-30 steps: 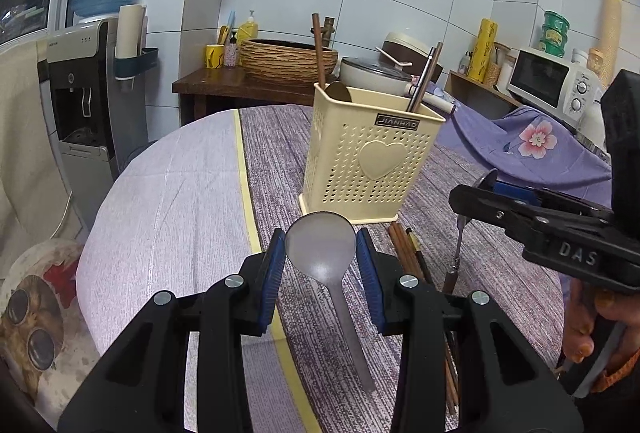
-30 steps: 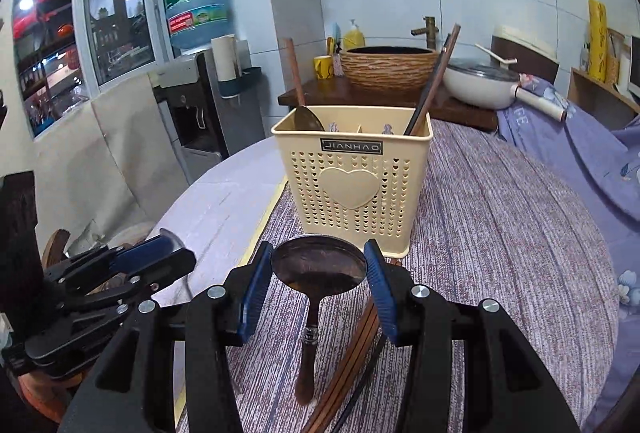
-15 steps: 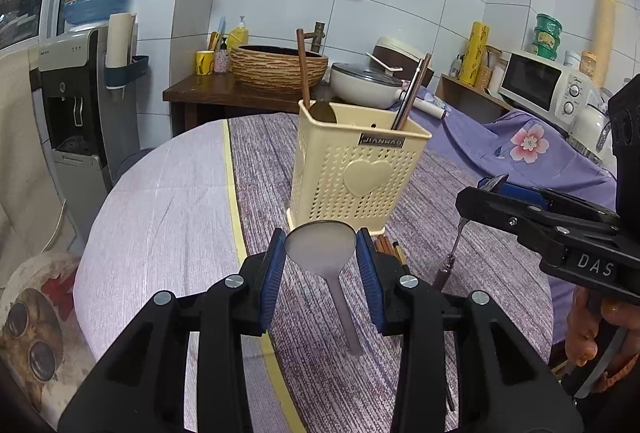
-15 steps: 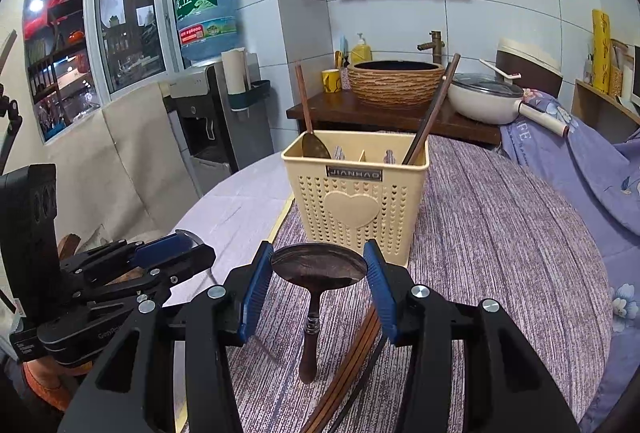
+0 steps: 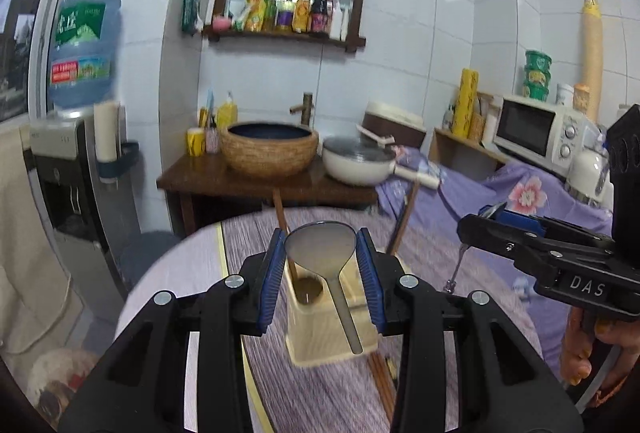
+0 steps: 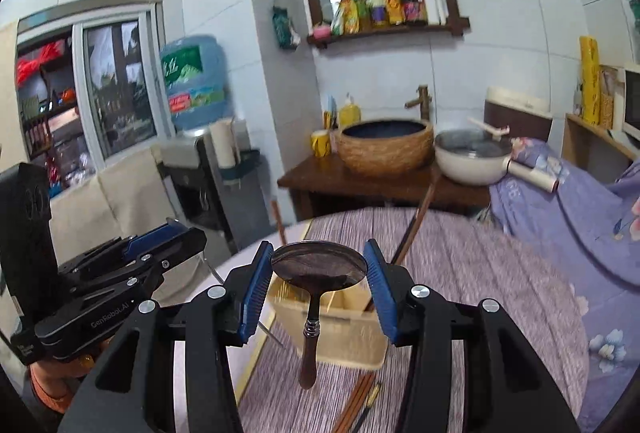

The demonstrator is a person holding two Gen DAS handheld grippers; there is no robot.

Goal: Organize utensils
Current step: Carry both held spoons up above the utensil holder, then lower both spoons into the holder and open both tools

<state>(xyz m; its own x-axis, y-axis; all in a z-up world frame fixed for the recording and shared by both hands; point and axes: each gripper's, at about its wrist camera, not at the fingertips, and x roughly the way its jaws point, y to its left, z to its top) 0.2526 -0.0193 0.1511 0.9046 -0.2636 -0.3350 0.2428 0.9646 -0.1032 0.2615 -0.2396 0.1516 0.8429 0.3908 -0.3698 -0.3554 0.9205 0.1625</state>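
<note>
My left gripper (image 5: 320, 269) is shut on the bowl of a silver metal spoon (image 5: 322, 253), whose handle hangs down over the cream utensil holder (image 5: 320, 337). My right gripper (image 6: 318, 273) is shut on the bowl of a dark wooden-handled spoon (image 6: 318, 267), handle hanging over the same holder (image 6: 344, 333). The holder stands on the round purple-clothed table (image 6: 500, 293) with a brown spoon (image 5: 308, 287) and chopsticks (image 5: 402, 223) inside. Each gripper shows in the other's view: the right one (image 5: 472, 223), the left one (image 6: 192, 233).
Chopsticks (image 6: 356, 401) lie on the cloth in front of the holder. Behind the table stands a wooden stand with a woven basin (image 5: 270, 149) and a white pan (image 5: 356, 161). A water dispenser (image 5: 68, 169) is at the left, a microwave (image 5: 536, 129) at the right.
Both grippers have risen with their spoons and now hold them above the holder, handles pointing down toward it. The view has tilted up toward the wall.
</note>
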